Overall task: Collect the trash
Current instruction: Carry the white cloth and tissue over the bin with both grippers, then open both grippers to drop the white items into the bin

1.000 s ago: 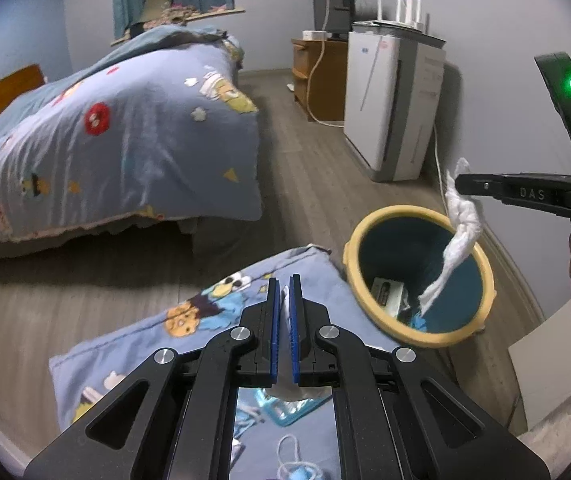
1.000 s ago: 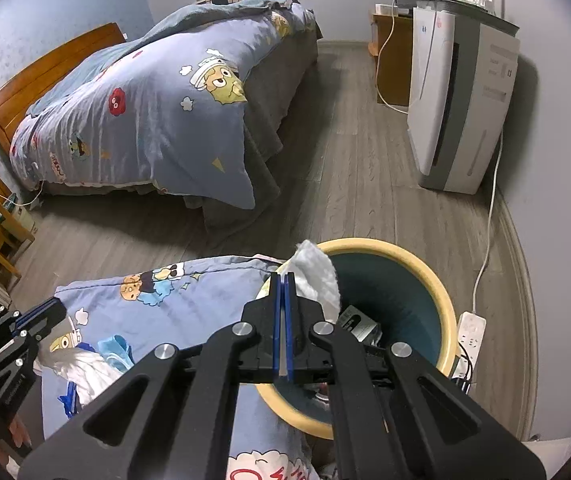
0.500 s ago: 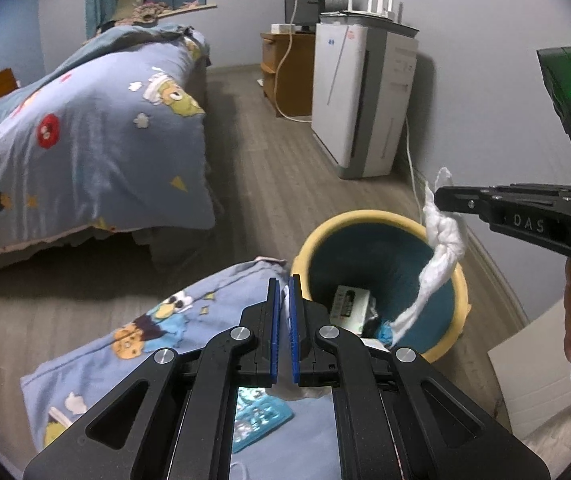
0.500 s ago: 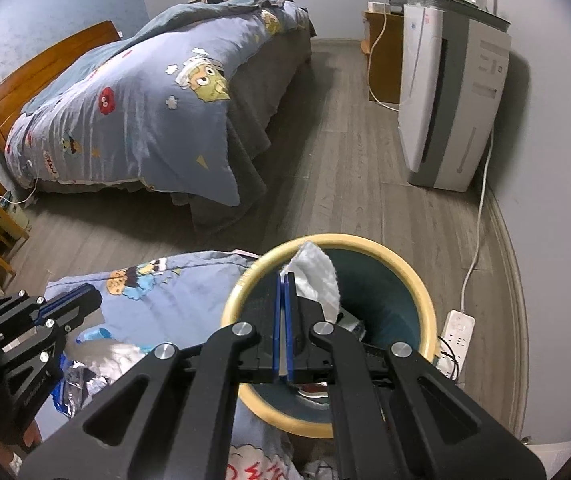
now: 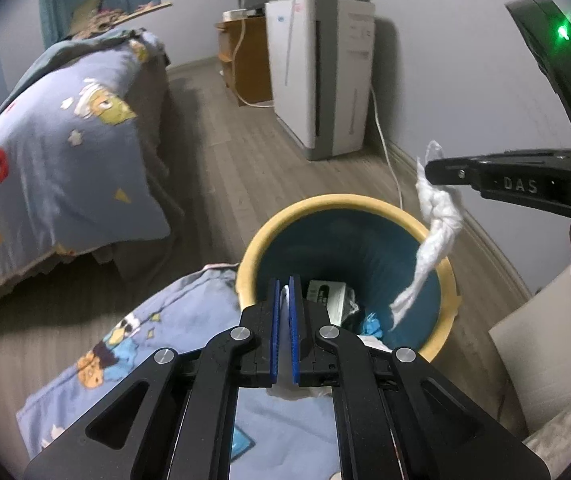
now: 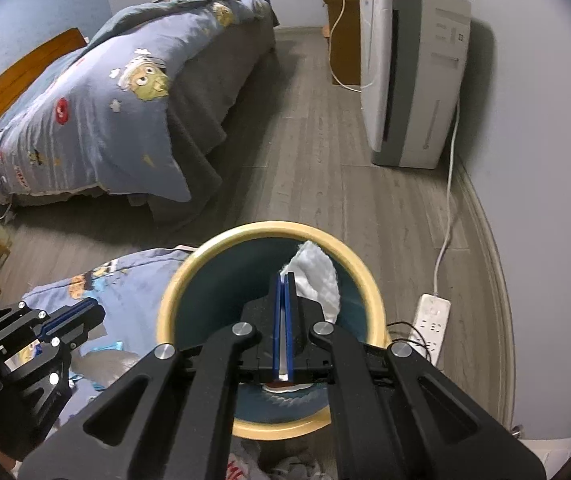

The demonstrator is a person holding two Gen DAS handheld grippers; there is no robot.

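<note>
- Two tools, both over the one yellow-rimmed bin (image 5: 349,208): the right tool (image 6: 284,280) pinches a twisted white tissue (image 5: 435,236), and the left tool (image 5: 284,282) is pressed together on a white scrap (image 5: 284,300).
- One risk: the long tissue's tail hangs near the rim and could drape over the edge on release.
- One more: the left scrap, held near the bin's edge, might fall onto the printed quilt (image 5: 145,340) on the floor.

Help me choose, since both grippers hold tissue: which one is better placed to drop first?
Right. The right gripper holds its twisted tissue over the bin mouth, while the left gripper looks nearer the rim.
</note>
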